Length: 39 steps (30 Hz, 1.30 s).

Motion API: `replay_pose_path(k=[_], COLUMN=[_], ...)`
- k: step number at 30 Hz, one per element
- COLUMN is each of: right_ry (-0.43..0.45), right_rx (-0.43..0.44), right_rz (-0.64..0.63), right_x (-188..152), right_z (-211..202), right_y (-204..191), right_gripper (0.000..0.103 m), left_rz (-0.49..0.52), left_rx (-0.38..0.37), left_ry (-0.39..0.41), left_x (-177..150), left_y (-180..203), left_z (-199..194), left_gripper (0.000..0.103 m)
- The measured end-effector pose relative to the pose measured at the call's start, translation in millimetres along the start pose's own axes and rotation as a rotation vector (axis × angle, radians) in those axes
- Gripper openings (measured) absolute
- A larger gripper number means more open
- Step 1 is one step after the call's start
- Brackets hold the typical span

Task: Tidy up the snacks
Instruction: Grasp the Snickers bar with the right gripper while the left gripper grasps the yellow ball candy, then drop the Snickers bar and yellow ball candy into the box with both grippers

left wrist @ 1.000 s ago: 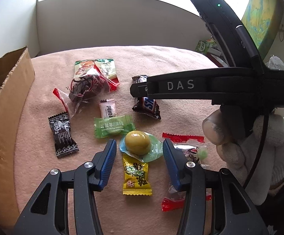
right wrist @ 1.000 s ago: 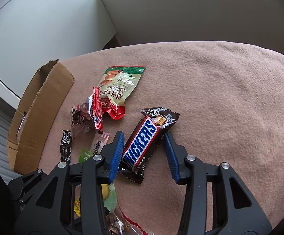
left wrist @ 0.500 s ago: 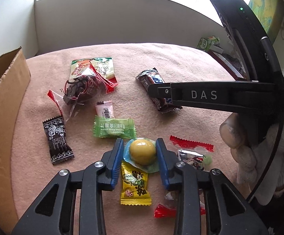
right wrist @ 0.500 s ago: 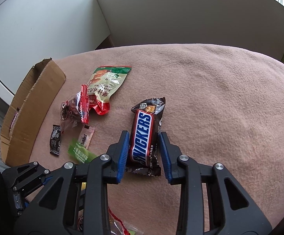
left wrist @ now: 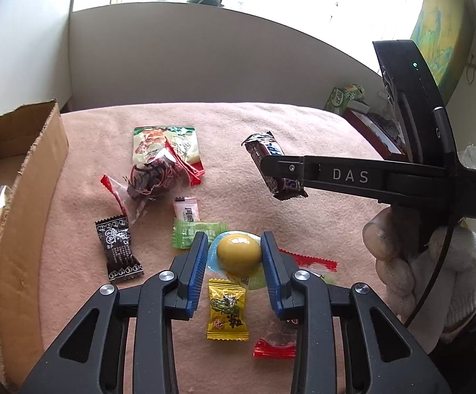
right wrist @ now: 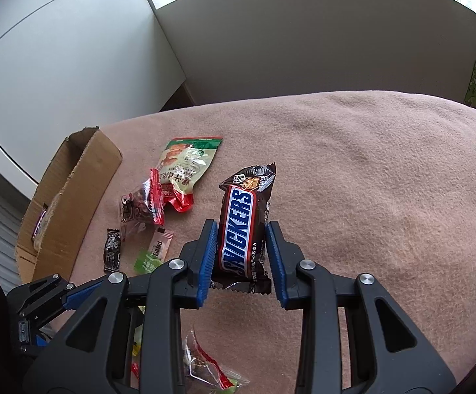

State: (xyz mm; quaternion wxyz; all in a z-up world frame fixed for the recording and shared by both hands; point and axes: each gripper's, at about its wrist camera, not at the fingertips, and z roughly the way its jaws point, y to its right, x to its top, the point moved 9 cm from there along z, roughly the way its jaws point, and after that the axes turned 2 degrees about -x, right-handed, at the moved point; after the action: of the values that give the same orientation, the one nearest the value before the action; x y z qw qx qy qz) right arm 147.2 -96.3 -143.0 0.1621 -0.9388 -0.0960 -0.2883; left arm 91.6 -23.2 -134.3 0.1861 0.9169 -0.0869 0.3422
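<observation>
In the left wrist view, a yellow jelly cup [left wrist: 239, 252] is gripped between the blue pads of the left gripper [left wrist: 234, 256], whose jaws have just been closing onto it. A yellow candy [left wrist: 227, 310] lies just below the pads, a green candy [left wrist: 190, 231] just beyond the left pad, and a black packet [left wrist: 117, 249] farther left. A cardboard box [left wrist: 24, 203] stands well to the left. Ahead and to the right, a Snickers bar [left wrist: 268, 161] is seen clamped in the right gripper, clear of the pink blanket [left wrist: 320, 131].

In the right wrist view, the right gripper [right wrist: 241, 252] is closed narrowly on the Snickers bar [right wrist: 241, 229], the jaws having just been closing. A green-topped pouch [right wrist: 185, 167] lies ahead to the left.
</observation>
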Motion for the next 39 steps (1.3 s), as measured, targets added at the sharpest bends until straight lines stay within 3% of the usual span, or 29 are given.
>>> replay_pose_path(k=[11,24,31,39], right_ry=[0.098,0.080,0.054,0.032], right_rx=[0.115,0.192,0.220,0.217], right_rz=[-0.059,-0.223,-0.244,-0.288], right_x=[28.7,33.5,36.4,28.5], right_z=[-32.6,-5.6,19.3,38.0], right_y=[-69.7,-195.6,-238.0,-266.9], right_gripper=[0.032,0.032,0.032,0.032], left_rz=[-0.079,-0.212,-0.266,-0.288], left_rx=[-0.010,0.101,0.142,0.195], left_ry=[0.133,0.286,0.287,0.277], left_x=[15.5,14.9,1.1,-11.0], left_y=[-34.1,-130.0,-171.5,-193.5], left_z=[-61.9,-133.0,-136.6,-138.3], left_gripper=[0.032,0.031,0.031,0.032])
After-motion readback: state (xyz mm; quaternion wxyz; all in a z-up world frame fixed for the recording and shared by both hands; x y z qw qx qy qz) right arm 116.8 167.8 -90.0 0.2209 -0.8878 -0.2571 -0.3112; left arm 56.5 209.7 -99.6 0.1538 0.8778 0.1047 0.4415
